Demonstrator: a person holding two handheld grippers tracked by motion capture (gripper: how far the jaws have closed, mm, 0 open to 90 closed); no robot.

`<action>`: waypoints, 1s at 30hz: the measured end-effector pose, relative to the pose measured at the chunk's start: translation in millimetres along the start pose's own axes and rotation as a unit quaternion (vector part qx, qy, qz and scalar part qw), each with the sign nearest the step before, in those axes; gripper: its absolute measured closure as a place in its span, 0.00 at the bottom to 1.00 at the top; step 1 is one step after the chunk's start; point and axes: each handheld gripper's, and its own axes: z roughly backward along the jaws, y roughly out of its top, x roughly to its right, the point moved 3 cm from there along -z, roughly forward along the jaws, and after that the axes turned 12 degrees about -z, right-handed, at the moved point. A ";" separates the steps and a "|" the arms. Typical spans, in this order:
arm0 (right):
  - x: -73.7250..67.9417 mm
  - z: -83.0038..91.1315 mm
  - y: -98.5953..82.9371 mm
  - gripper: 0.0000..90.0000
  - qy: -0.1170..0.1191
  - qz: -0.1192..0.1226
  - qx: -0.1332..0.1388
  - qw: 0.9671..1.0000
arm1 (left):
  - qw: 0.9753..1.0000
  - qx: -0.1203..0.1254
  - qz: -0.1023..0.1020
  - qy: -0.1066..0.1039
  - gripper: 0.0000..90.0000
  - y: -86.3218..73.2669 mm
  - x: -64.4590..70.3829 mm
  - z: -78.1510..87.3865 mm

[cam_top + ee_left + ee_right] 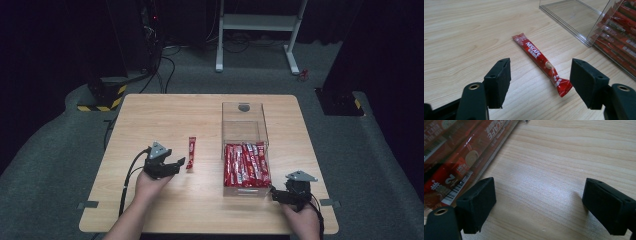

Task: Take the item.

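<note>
The red coffee stick (540,59) lies flat on the table (150,115), left of the clear box (244,131), near my left gripper (540,83). My jaws are wide open and hold nothing. If I shut too high, I think the thin stick slides away. My right gripper (537,203) waits open too, empty, by the box's near right corner.

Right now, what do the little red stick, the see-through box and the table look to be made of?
Red stick: probably glossy printed plastic or foil film, since it shines and has crimped, flattened ends. See-through box: clear rigid plastic, perhaps acrylic, judging by its sharp straight edges and the sachets visible through its walls. Table: pale wood or wood-look laminate with a matte finish and visible grain lines; I can't say which.
</note>
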 end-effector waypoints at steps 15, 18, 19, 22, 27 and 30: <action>-0.3 0.1 -0.1 0.13 -0.001 -0.002 0.000 1.000 | 1.000 -0.004 0.008 0.016 0.31 -18.5 -19.6 26.8; -0.3 0.0 -0.1 0.13 -0.001 -0.002 0.000 1.000 | 1.000 -0.007 0.006 0.016 0.30 -20.6 -21.1 29.5; -0.3 0.0 -0.1 0.13 -0.001 -0.002 0.000 1.000 | 1.000 -0.007 0.008 0.016 0.30 -23.1 -22.8 32.1; -0.3 0.0 -0.1 0.13 -0.001 -0.002 0.000 1.000 | 1.000 -0.012 0.008 0.015 0.30 -28.5 -25.9 36.3; -0.3 0.0 -0.1 0.13 -0.001 -0.002 0.000 1.000 | 1.000 -0.017 0.015 0.018 0.29 -37.9 -29.6 41.4; -0.3 0.0 -0.1 0.13 -0.001 -0.002 0.000 1.000 | 0.999 -0.024 0.017 0.021 0.29 -45.6 -32.5 45.2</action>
